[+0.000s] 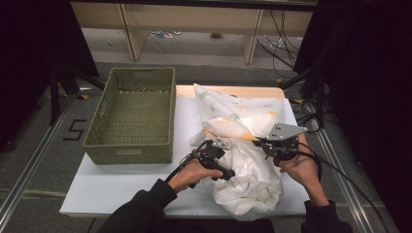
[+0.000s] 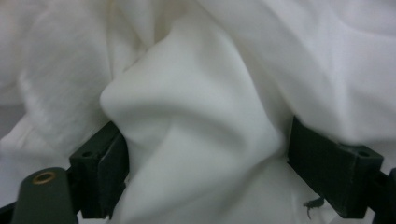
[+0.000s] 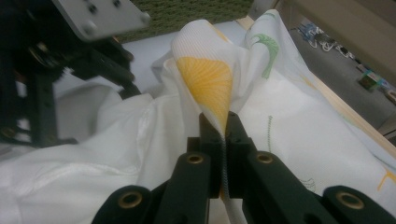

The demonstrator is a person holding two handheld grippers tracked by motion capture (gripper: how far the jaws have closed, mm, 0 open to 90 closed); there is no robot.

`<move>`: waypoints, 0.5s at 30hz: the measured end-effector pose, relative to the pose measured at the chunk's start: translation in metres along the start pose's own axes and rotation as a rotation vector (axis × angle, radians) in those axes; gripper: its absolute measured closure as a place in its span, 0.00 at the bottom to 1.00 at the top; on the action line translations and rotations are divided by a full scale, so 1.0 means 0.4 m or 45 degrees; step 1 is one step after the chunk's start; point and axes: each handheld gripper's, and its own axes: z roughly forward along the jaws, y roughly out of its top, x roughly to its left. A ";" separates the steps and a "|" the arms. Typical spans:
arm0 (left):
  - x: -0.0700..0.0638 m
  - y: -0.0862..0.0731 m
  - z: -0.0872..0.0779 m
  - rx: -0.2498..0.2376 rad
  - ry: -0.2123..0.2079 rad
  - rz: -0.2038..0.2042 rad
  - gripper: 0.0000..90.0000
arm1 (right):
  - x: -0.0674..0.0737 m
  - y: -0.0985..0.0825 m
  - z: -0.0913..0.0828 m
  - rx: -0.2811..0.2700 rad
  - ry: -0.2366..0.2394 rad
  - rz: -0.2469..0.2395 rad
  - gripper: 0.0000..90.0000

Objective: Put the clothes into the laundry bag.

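A crumpled plain white cloth (image 1: pixel 252 182) lies on the white table top (image 1: pixel 121 187), with a white cloth printed in yellow and green (image 1: pixel 233 114) heaped behind it. My left gripper (image 1: pixel 224 171) is pushed into the white cloth. In the left gripper view its jaws (image 2: pixel 217 163) stand wide apart, and a thick fold of white cloth (image 2: pixel 196 121) bulges between them without being pinched. My right gripper (image 1: pixel 274 150) is shut on a raised edge of the printed cloth (image 3: pixel 205 79), and its jaws (image 3: pixel 226 135) are tight together on the fabric.
An empty green woven basket (image 1: pixel 136 111) stands at the table's left, and its wall (image 3: pixel 187 11) also appears in the right gripper view. Cables lie on the floor beyond the table. A metal rail runs along each side of the table.
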 end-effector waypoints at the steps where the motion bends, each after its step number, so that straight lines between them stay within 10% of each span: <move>1: 0.004 0.004 0.010 -0.035 -0.011 -0.020 0.59 | 0.001 -0.001 0.001 0.001 0.002 -0.005 1.00; 5: 0.002 0.042 0.012 -0.151 -0.023 -0.071 0.90 | 0.000 0.000 -0.004 -0.011 0.003 0.000 1.00; 15: 0.063 0.143 0.002 -0.299 0.160 -0.111 0.92 | 0.012 0.028 -0.048 -0.056 0.004 -0.029 1.00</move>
